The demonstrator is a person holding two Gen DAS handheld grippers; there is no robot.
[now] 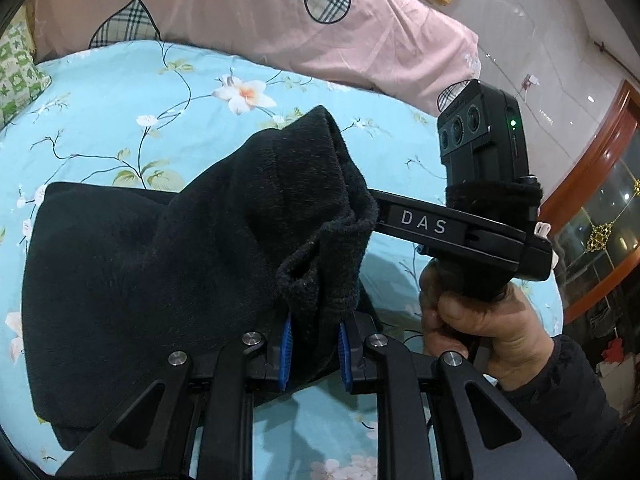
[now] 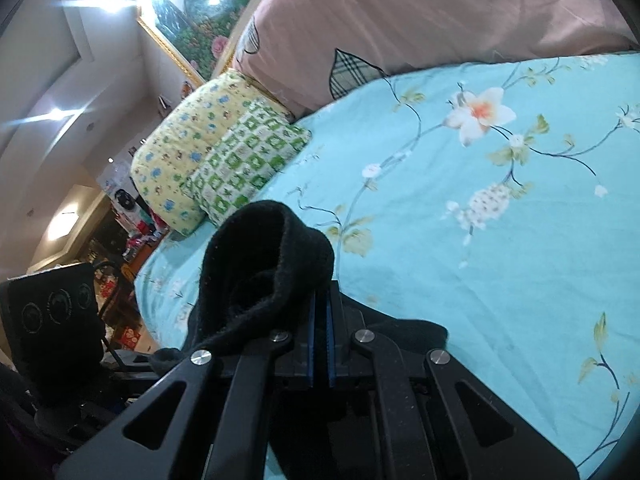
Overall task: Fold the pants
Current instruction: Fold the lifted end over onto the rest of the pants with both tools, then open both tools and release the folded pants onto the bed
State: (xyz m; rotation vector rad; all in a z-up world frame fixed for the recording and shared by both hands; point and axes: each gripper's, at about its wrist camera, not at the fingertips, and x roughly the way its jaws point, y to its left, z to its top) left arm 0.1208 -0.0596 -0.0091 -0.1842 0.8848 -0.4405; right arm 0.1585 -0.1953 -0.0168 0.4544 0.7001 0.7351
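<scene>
Left gripper (image 1: 315,350) clamps black pants (image 1: 168,264); at three o'clock, a bare hand (image 1: 476,320) grips the right gripper (image 2: 320,344), its blue pads nearly together on cloth.

A bed (image 1: 120,92) in a blue floral sheet is carrying black pants (image 1: 120,280), a pink quilt (image 1: 240,20) and two patterned pillows (image 2: 240,164).

Pants (image 1: 160,264): black, fuzzy knit. Bedsheet (image 1: 120,92): light blue, white-and-orange flowers on dark vines. Quilt (image 1: 248,12): pink, plaid hearts. Cushion (image 2: 248,160): green-and-white checks. Pillow (image 2: 172,160): yellow, small blue print. Gripper pads (image 1: 286,340): blue.
</scene>
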